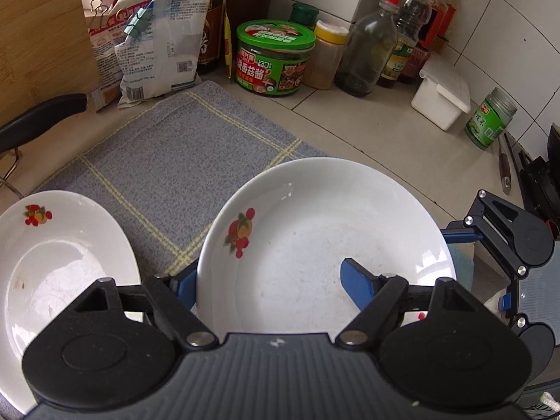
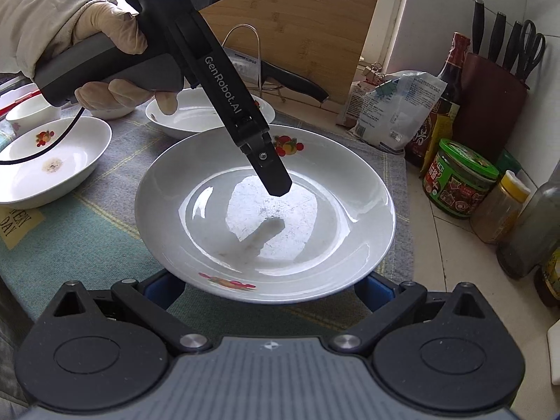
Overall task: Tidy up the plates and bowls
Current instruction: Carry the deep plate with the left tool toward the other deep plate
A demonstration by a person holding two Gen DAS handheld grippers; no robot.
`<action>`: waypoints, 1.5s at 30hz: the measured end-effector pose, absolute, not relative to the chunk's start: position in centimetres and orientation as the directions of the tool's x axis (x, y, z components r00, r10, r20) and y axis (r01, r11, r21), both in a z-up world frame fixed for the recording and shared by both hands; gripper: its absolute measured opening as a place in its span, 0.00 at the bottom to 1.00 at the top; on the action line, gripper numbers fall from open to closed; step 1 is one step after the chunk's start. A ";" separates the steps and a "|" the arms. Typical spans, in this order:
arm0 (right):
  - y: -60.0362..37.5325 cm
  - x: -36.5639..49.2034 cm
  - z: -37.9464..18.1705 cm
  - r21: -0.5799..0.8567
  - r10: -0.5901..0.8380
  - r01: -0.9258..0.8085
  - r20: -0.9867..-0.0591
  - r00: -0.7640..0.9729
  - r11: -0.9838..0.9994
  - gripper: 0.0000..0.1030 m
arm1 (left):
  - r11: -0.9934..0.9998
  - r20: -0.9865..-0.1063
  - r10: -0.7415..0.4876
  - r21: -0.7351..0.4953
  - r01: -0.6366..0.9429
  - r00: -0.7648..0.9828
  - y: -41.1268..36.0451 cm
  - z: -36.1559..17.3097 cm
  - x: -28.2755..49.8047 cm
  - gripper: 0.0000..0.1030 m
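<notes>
A white deep plate with fruit prints (image 1: 315, 231) sits on a grey checked cloth (image 1: 182, 161). My left gripper (image 1: 269, 285) is open: its right blue finger (image 1: 357, 285) is inside the plate, its left finger under the near rim. In the right wrist view the same plate (image 2: 315, 189) lies ahead with the left gripper's finger (image 2: 273, 171) over its middle. My right gripper (image 2: 267, 288) is open, its blue fingers at either side of the near rim. Another white plate (image 1: 63, 255) lies to the left. More white dishes (image 2: 56, 161) (image 2: 196, 115) lie beyond.
Jars and bottles line the tiled wall: a green-lidded jar (image 1: 273, 59), a yellow-capped jar (image 1: 327, 56), a glass bottle (image 1: 371, 52), a white box (image 1: 441, 101). Bags (image 1: 157, 35), a wooden board (image 2: 294, 31), a knife block (image 2: 490, 98) and a black pan handle (image 1: 38, 115) stand around.
</notes>
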State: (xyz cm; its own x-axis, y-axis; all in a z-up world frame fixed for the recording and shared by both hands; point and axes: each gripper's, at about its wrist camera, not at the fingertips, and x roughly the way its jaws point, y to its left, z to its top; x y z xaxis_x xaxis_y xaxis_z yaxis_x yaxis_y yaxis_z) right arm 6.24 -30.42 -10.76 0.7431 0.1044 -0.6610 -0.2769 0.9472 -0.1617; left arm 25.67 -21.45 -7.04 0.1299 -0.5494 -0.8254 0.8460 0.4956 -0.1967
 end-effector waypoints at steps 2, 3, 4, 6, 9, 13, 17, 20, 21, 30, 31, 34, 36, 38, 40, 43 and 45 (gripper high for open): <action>-31.2 6.9 -10.9 -0.162 0.099 -0.271 -0.663 0.742 0.949 1.00 | 0.493 -0.823 -0.553 -0.194 0.848 0.133 -22.2 -7.3 26.2 0.78; -31.5 7.2 -11.0 -0.160 0.098 -0.268 -0.664 0.741 0.950 1.00 | 0.493 -0.822 -0.553 -0.193 0.848 0.135 -22.6 -7.5 26.5 0.78; -31.8 7.5 -11.1 -0.158 0.096 -0.266 -0.666 0.740 0.951 1.00 | 0.495 -0.823 -0.553 -0.195 0.847 0.134 -23.0 -7.7 26.8 0.78; -32.4 8.0 -11.4 -0.157 0.093 -0.263 -0.669 0.738 0.952 1.00 | 0.499 -0.824 -0.551 -0.197 0.844 0.133 -23.6 -8.0 27.4 0.78; -33.1 8.6 -11.5 -0.153 0.092 -0.259 -0.671 0.736 0.954 1.00 | 0.501 -0.824 -0.550 -0.195 0.843 0.136 -24.4 -8.4 28.1 0.78; -34.0 9.4 -11.7 -0.142 0.094 -0.253 -0.674 0.732 0.957 1.00 | 0.504 -0.822 -0.552 -0.195 0.842 0.140 -25.2 -8.6 28.8 0.78; -34.4 10.0 -11.9 -0.143 0.095 -0.257 -0.678 0.729 0.956 1.00 | 0.512 -0.826 -0.545 -0.194 0.837 0.142 -25.7 -8.9 29.2 0.78; -34.7 10.2 -12.1 -0.134 0.101 -0.259 -0.682 0.725 0.957 1.00 | 0.514 -0.829 -0.541 -0.192 0.836 0.142 -25.9 -9.2 29.4 0.78; -34.7 10.2 -12.2 -0.132 0.101 -0.259 -0.683 0.723 0.957 1.00 | 0.515 -0.831 -0.539 -0.194 0.835 0.140 -26.0 -9.3 29.5 0.78; -35.0 10.9 -12.5 -0.120 0.106 -0.258 -0.689 0.717 0.959 1.00 | 0.525 -0.835 -0.531 -0.191 0.829 0.144 -26.3 -9.8 30.0 0.78; -35.0 11.0 -12.5 -0.121 0.106 -0.258 -0.690 0.716 0.959 1.00 | 0.525 -0.835 -0.531 -0.191 0.829 0.144 -26.3 -9.8 30.0 0.78; -35.0 11.0 -12.6 -0.125 0.100 -0.256 -0.693 0.714 0.958 1.00 | 0.525 -0.835 -0.531 -0.189 0.830 0.145 -26.4 -9.8 30.1 0.78; -35.1 11.1 -12.6 -0.121 0.102 -0.255 -0.693 0.714 0.959 1.00 | 0.525 -0.836 -0.529 -0.188 0.830 0.145 -26.5 -9.9 30.1 0.78; -35.1 11.1 -12.6 -0.115 0.104 -0.252 -0.694 0.713 0.961 1.00 | 0.526 -0.838 -0.527 -0.187 0.830 0.145 -26.5 -10.0 30.2 0.78; -35.1 11.1 -12.7 -0.113 0.103 -0.248 -0.694 0.713 0.962 1.00 | 0.525 -0.838 -0.526 -0.184 0.831 0.146 -26.6 -10.0 30.2 0.78; -35.3 11.2 -12.7 -0.106 0.105 -0.245 -0.693 0.713 0.964 1.00 | 0.522 -0.837 -0.527 -0.183 0.833 0.146 -26.7 -10.0 30.3 0.78; -35.3 11.2 -12.7 -0.105 0.104 -0.243 -0.692 0.714 0.964 1.00 | 0.521 -0.837 -0.527 -0.181 0.834 0.148 -26.7 -10.0 30.3 0.78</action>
State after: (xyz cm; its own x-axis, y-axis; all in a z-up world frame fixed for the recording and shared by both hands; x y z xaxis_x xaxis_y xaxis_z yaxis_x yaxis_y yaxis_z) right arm 11.19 -35.30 -12.73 0.7140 0.1041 -0.6923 -0.2429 0.9643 -0.1055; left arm 30.28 -26.69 -10.05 0.1476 -0.5271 -0.8369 0.8340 0.5212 -0.1811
